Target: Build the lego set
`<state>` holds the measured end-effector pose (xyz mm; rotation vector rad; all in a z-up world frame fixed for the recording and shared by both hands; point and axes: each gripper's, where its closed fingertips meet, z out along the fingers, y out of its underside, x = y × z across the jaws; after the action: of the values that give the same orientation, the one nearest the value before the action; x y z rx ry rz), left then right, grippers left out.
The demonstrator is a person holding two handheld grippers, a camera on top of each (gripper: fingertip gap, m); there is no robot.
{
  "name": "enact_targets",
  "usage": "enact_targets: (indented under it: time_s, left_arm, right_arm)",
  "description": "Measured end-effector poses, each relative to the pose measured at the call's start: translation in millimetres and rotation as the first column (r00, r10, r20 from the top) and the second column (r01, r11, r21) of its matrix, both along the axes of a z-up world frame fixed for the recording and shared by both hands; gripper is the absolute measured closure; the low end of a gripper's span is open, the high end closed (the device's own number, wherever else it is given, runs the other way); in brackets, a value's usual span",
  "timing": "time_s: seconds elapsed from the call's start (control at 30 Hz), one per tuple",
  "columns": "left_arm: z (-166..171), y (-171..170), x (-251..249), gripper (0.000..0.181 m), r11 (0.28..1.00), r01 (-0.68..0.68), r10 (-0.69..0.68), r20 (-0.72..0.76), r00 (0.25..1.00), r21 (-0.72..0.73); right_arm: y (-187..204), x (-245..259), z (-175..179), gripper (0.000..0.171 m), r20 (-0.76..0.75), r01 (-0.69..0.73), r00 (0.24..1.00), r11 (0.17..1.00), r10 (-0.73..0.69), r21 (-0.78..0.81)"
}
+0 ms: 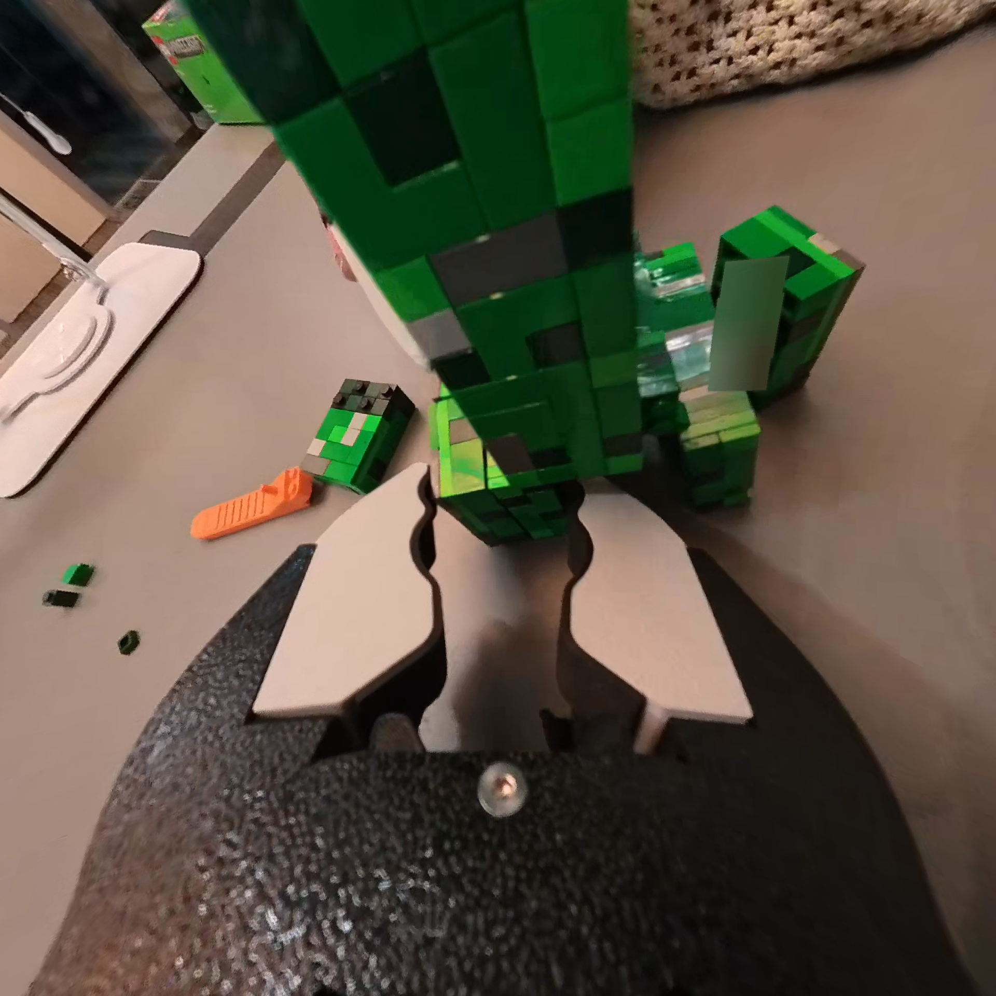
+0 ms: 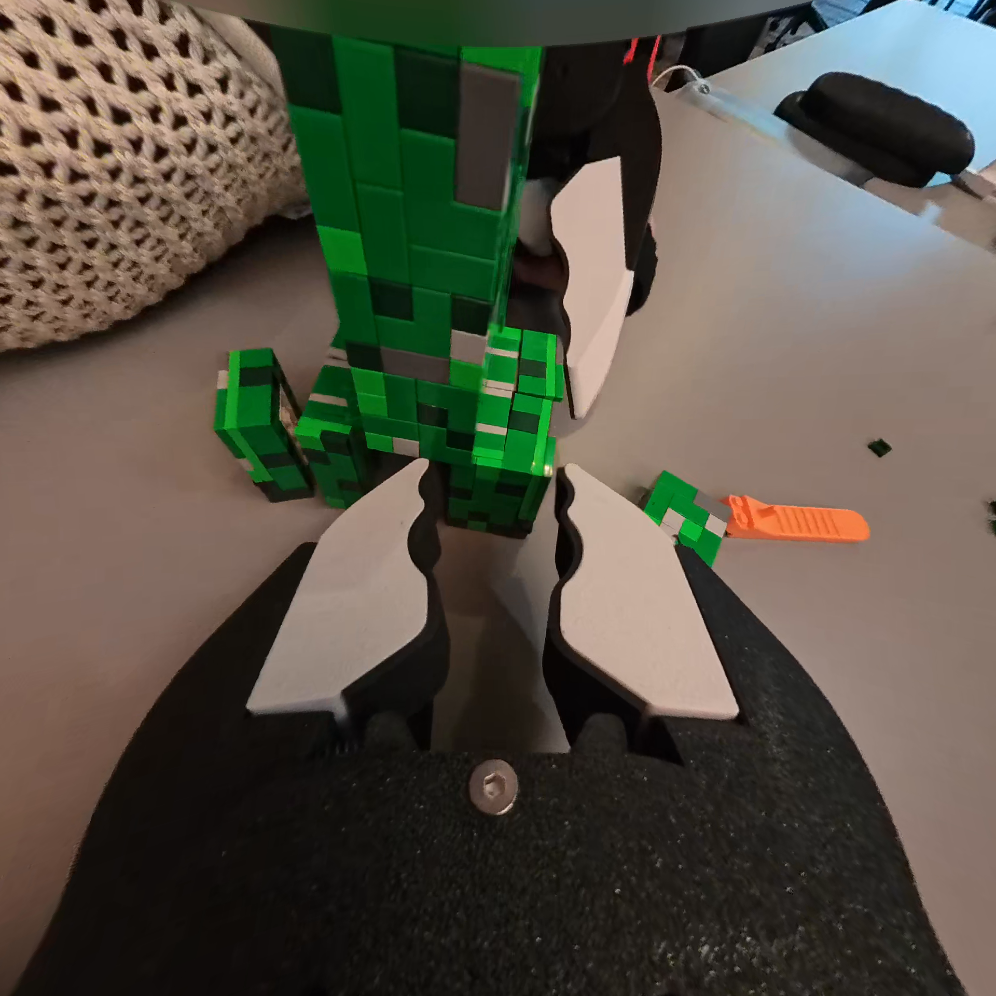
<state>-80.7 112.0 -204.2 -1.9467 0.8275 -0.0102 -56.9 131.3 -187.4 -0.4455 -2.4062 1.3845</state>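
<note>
Standing just ahead of the left gripper (image 1: pixel 504 493), the tall green lego figure (image 1: pixel 485 226) rose from the grey worktop (image 1: pixel 188 377), one of its block feet (image 1: pixel 504 501) sitting between the tips of the parted fingers (image 1: pixel 377 539); whether they touched it could not be told. Left of the fingers lay a small green brick block (image 1: pixel 358 439) touching an orange brick separator (image 1: pixel 253 504), with tiny loose pieces (image 1: pixel 78 574) farther left. Right of the figure stood another green block (image 1: pixel 781 307).

From the right wrist view, the right gripper (image 2: pixel 493 485) also had its fingers (image 2: pixel 366 550) spread, the tips on either side of a foot (image 2: pixel 496 501) of the figure (image 2: pixel 415 215). The left gripper's finger (image 2: pixel 593 302) showed beyond it. A separate block (image 2: pixel 258 426) stood left of the fingers; the small block (image 2: pixel 687 512) and separator (image 2: pixel 797 525) lay right.
</note>
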Motion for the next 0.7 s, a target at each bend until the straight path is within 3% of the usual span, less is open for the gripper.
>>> enact_targets:
  time_s: [0.17, 0.7]
  left_arm:
    - [0, 0, 0, 0.135, 1.000, 0.003, -0.003, -0.012, 1.000, 0.013]
    - [2, -2, 1, 0.138, 1.000, 0.010, -0.010, -0.009, 1.000, 0.020]
  right_arm:
    - [-6, 0, 0, 0.127, 0.027, -0.030, 0.999, 0.999, 0.031, -0.015]
    - [-12, 3, -1, 0.134, 0.023, -0.052, 0.998, 0.999, 0.052, -0.011]
